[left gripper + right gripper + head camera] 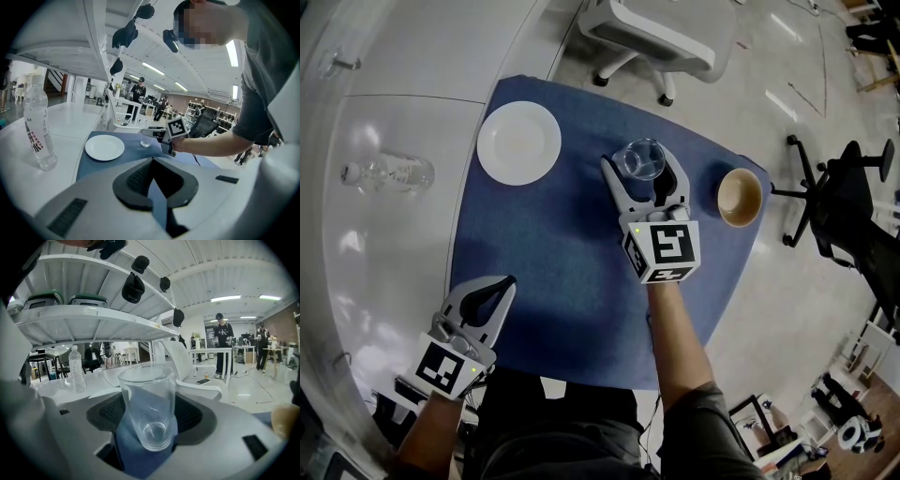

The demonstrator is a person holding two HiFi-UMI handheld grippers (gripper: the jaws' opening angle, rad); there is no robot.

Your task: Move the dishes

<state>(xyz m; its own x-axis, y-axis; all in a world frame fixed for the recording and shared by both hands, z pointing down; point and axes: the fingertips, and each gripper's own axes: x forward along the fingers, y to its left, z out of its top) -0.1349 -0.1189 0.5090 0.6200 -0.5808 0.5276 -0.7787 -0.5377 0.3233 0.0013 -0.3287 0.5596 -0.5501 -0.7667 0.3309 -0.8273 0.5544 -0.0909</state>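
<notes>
Right gripper (644, 180) state: my jaws stand either side of the glass (149, 404). The pads appear to bear on its wall left and right, so I read this as a grip.
Glass position: upright, mouth up, set deep between my right jaws, over the far middle of the blue mat (562, 272). I cannot tell whether its base rests on the mat or hangs just clear of it.
Reason for hold: I take the glass on its side wall with the jaws only slightly tilted down, so it does not tip and the rim is left free.
Left gripper (490, 292) state: jaws closed together with nothing between them.
Reason for left position: it sits at the near left corner of the mat, well apart from the dishes, so it does not obstruct the right arm.
Plate (518, 142): white, empty, flat on the far left corner of the mat, well apart from the glass.
Brown cup (739, 197): at the right edge of the mat, near my right gripper, untouched.
Bottle (387, 173): standing on the bare bench (403, 262), off the mat.
Step in hand (judgement): the glass is the dish being handled. Plate and cup are not yet taken up.
</notes>
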